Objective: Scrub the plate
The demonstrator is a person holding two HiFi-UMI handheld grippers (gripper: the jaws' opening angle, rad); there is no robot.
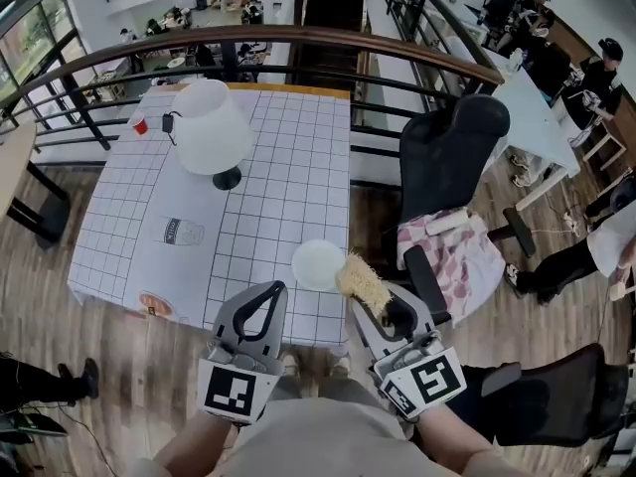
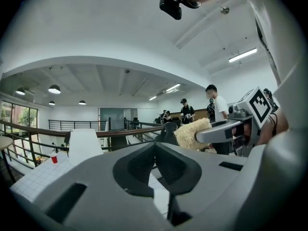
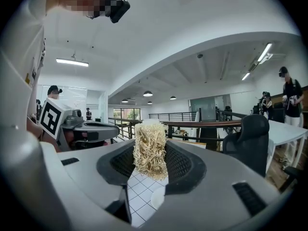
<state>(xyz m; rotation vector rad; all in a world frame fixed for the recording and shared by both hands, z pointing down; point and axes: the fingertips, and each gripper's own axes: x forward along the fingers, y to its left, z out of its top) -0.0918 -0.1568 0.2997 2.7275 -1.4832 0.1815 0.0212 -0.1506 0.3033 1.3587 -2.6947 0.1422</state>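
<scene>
A round white plate (image 1: 318,263) lies near the front edge of the grid-cloth table (image 1: 119,227). Part of the plate (image 3: 158,198) also shows below the jaws in the right gripper view. My right gripper (image 1: 376,304) is shut on a tan fibrous loofah scrubber (image 1: 362,282), held in the air just right of the plate. In the right gripper view the scrubber (image 3: 150,148) stands upright between the jaws of the right gripper (image 3: 150,154). My left gripper (image 1: 274,291) hovers below and left of the plate, shut and empty. In its own view the left gripper (image 2: 155,146) has its jaws together, and the scrubber (image 2: 191,133) shows to the right.
A white table lamp (image 1: 211,127) stands mid-table. A small red cup (image 1: 140,125) sits at the far left, with printed marks on the cloth nearer me. A black office chair (image 1: 452,167) with a checked cloth (image 1: 452,256) stands right of the table. A railing (image 1: 298,38) runs behind.
</scene>
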